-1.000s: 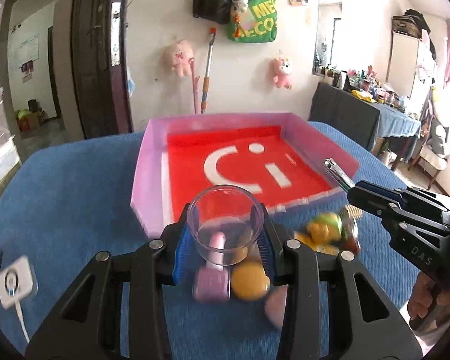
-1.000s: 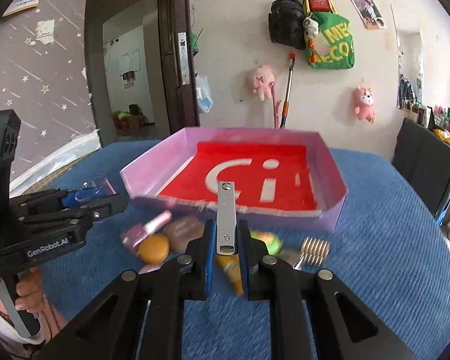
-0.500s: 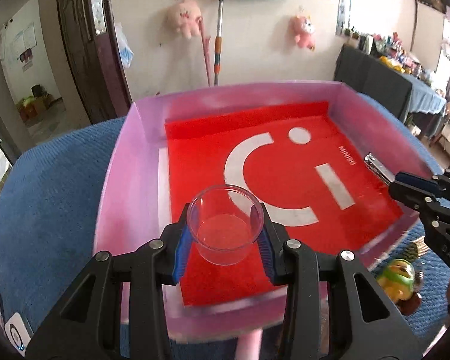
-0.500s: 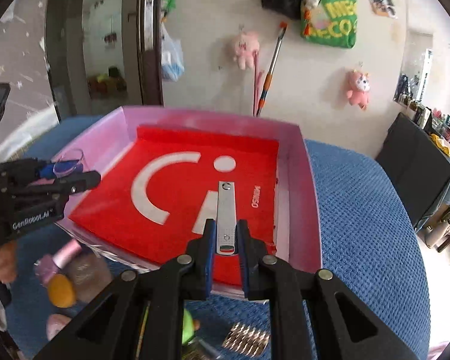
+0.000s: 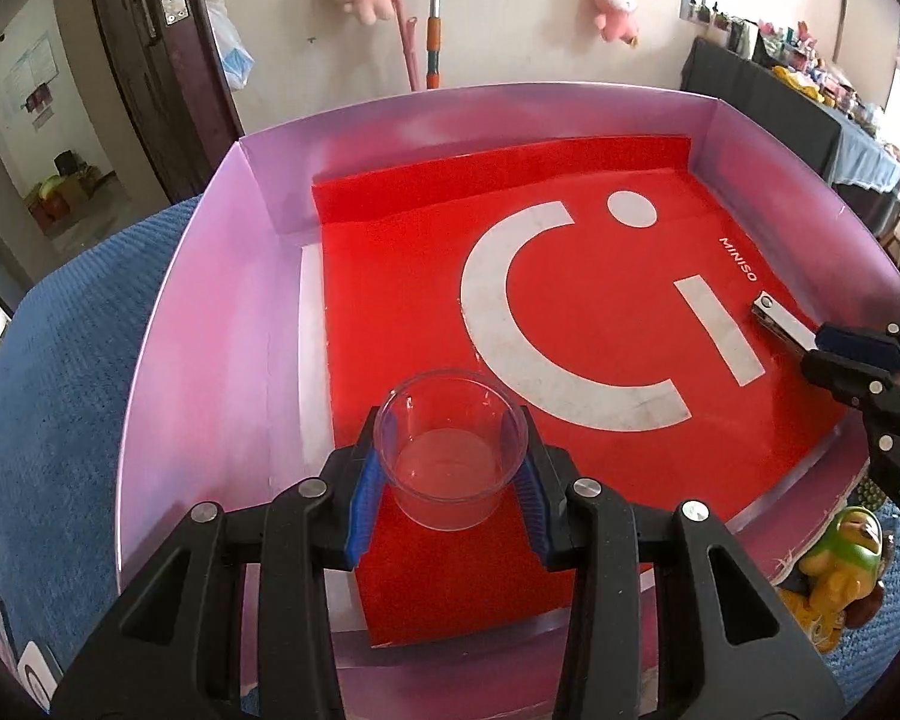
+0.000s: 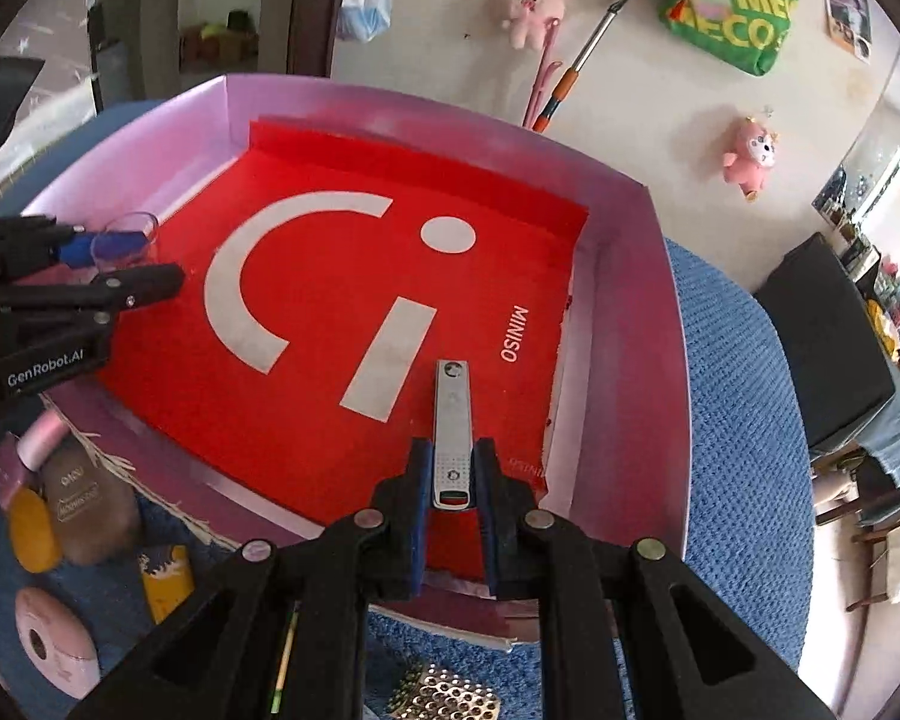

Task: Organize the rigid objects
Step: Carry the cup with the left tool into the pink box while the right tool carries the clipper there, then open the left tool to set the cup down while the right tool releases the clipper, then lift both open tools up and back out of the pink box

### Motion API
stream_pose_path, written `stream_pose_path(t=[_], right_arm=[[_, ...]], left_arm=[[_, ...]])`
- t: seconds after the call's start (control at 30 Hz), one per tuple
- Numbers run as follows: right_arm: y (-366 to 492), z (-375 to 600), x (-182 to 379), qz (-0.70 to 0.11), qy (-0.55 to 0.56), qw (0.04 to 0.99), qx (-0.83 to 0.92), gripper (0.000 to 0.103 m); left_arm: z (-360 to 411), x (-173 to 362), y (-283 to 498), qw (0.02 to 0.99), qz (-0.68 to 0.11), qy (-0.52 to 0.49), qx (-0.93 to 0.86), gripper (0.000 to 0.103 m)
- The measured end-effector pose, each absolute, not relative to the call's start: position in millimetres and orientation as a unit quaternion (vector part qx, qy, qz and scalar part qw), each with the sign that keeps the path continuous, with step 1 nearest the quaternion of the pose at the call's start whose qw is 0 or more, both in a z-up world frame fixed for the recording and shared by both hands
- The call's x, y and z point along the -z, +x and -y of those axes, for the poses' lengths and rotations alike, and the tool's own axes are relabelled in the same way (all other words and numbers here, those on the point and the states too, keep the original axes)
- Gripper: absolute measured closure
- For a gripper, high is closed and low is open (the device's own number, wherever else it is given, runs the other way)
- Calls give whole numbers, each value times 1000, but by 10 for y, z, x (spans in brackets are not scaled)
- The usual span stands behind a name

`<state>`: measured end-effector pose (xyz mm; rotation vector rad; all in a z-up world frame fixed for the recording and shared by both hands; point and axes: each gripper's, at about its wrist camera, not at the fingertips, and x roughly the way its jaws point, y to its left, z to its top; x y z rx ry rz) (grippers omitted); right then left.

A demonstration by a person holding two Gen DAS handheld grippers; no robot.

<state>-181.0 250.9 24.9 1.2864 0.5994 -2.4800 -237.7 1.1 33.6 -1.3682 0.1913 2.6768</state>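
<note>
Clippers, a silver nail pair, are sitting pinched between the pads of the right tool, whose jaws are closed tight on them, over the red liner of the pink tray near its right wall. Gripping a clear plastic cup by its sides, the left tool is standing only as wide as the cup, over the tray's near-left part. Only the right wrist view is showing the clutter lying outside the tray's near-left edge on the blue desk: a brown bottle, a yellow piece. Only the left wrist view is showing a green-capped toy figure beside the tray's near-right corner.
</note>
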Motion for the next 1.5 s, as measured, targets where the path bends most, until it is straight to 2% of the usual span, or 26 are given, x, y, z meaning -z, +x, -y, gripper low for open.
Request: stream_pose_path(t=[0.83, 0.9, 0.93, 1.07, 1.37, 1.5], right_arm=[[-1901, -2503, -258, -213, 470, 158, 842, 88], [-1906, -2504, -259, -212, 471, 160, 841, 88], [-1912, -2504, -255, -212, 472, 160, 841, 88], [-1919, -2500, -256, -212, 473, 163, 840, 86], [-1902, -2474, -269, -199, 474, 175, 840, 69], [-1855, -2452, -332, -196, 465, 182, 844, 53]], left_arm=[[-27, -374, -2404, 74, -75, -455, -884, 65], [-19, -373, -2396, 79, -72, -456, -884, 60], [-13, -375, -2395, 82, -70, -457, -883, 53], [-40, -399, -2364, 93, -66, -452, -885, 49], [22, -478, -2359, 110, -39, -451, -885, 42], [31, -562, -2315, 120, -25, -443, -888, 36]])
